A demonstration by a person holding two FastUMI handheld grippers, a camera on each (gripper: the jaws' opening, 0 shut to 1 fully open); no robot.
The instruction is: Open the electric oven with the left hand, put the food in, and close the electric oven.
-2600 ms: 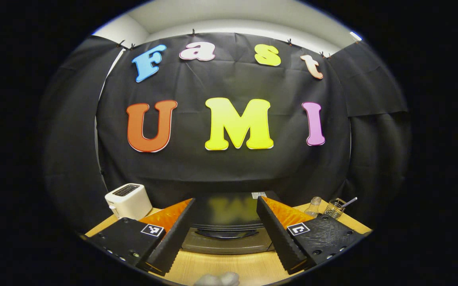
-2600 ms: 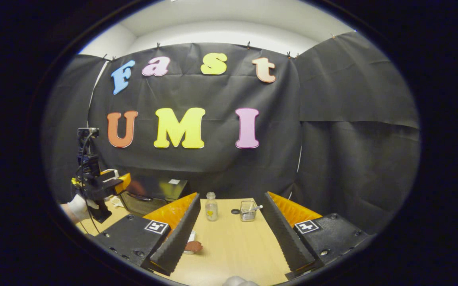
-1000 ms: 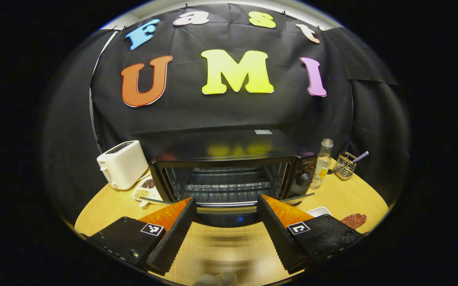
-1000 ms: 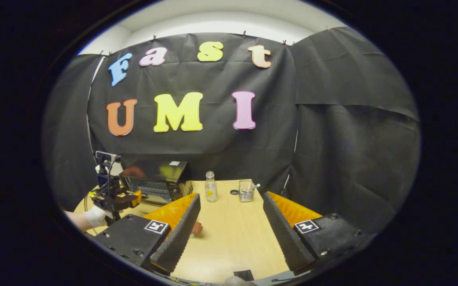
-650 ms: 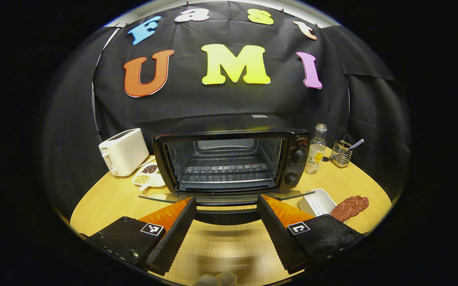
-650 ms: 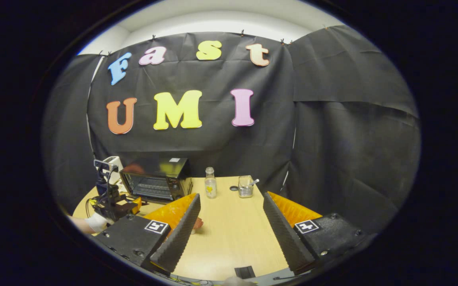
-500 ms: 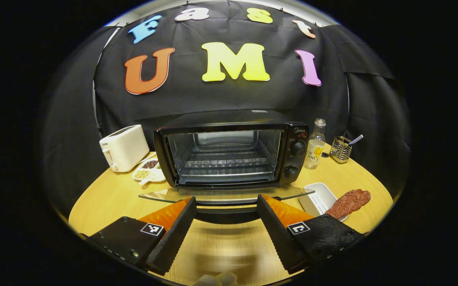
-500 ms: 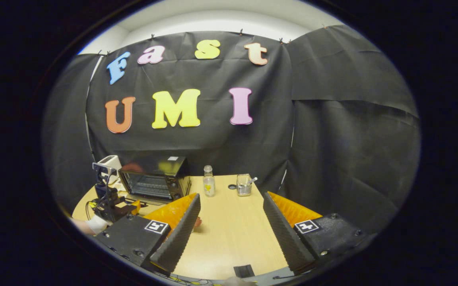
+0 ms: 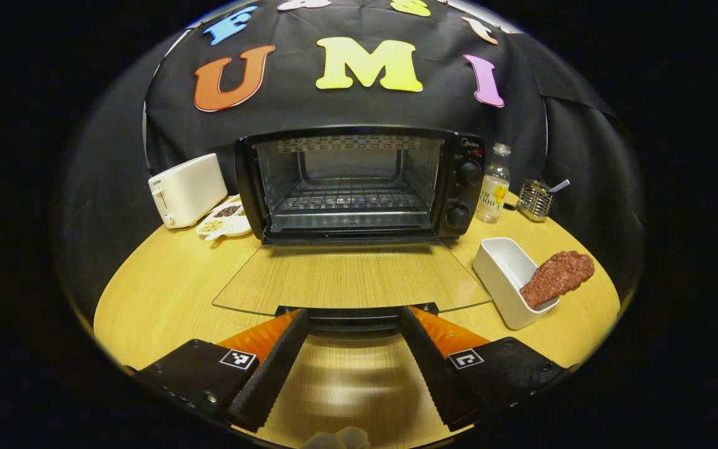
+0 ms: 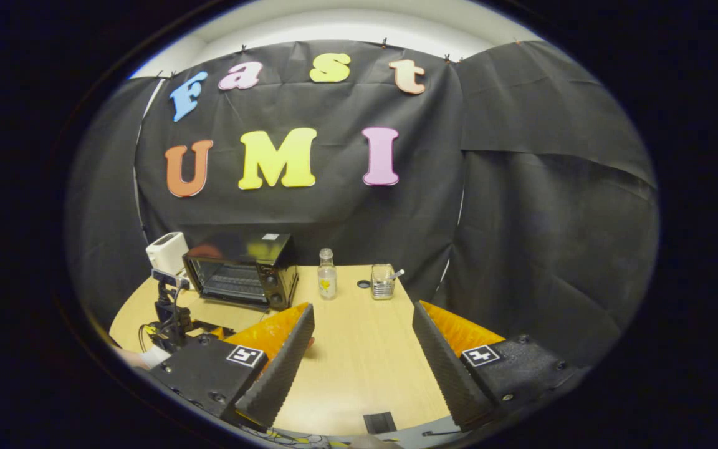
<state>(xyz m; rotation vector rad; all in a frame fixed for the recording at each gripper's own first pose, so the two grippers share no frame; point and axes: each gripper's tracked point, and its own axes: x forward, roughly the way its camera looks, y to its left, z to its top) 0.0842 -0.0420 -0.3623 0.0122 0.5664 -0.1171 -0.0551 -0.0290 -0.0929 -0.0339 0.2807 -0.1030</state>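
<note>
Standing at the back of the wooden table [image 9: 166, 293], the electric oven [image 9: 359, 184] is seen with its glass door [image 9: 349, 277] lowered flat. The food [image 9: 557, 277] is propped on a white dish [image 9: 503, 274] to its right. The left gripper [image 9: 353, 362] and right gripper [image 10: 362, 365] are held spread, grasping nothing.

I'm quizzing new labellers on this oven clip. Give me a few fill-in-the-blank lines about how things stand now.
1. The glass door of the electric oven is folded fully ____.
2. The wire rack inside carries ____ food.
3. The reddish-brown food leans on the rim of a white ____.
4. The left gripper sits at the door's ____.

Answers: open; no; tray; handle
</note>
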